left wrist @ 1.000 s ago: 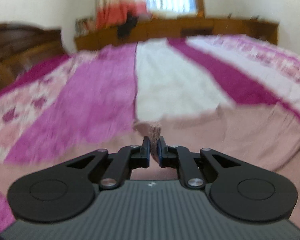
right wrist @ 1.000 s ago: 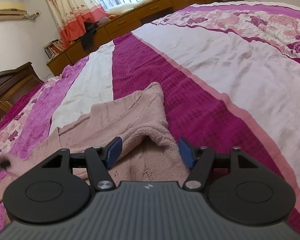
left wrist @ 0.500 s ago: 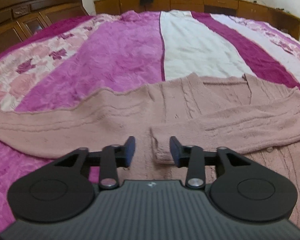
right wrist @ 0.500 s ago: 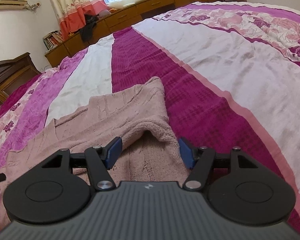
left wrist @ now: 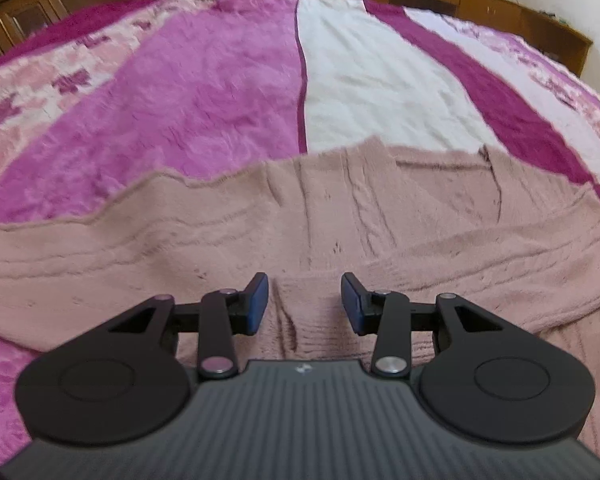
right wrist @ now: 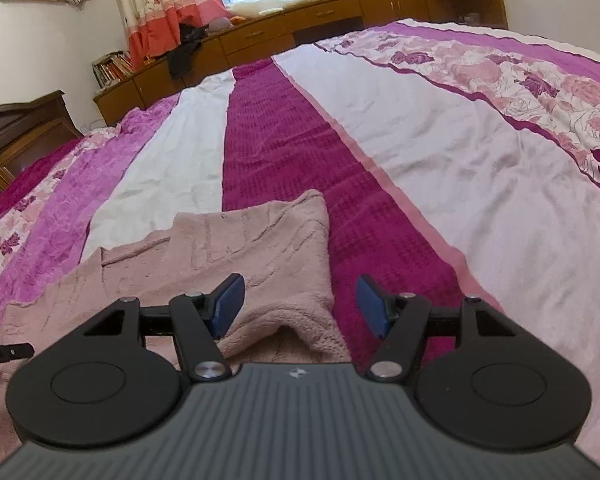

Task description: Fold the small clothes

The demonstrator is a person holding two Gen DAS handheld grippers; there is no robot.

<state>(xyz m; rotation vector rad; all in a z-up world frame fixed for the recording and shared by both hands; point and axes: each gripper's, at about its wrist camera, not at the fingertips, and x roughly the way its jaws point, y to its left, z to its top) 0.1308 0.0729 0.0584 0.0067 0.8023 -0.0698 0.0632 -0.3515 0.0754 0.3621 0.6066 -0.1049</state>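
Note:
A dusty-pink knitted cardigan lies spread on the bed, one sleeve folded across its front. My left gripper is open and empty, just above the cuff end of that folded sleeve. In the right wrist view the same cardigan shows with its right side folded over. My right gripper is open and empty, its jaws either side of the folded right edge.
The bed is covered by a striped purple, white and floral bedspread. A low wooden cabinet runs along the far wall under the window. A dark wooden headboard stands at the left. The tip of the left gripper shows at the left edge.
My left gripper was shut on the sleeve cuff a second ago; it has opened, let the sleeve down across the cardigan, and tilted down lower over it. My right gripper stays open, nearly still.

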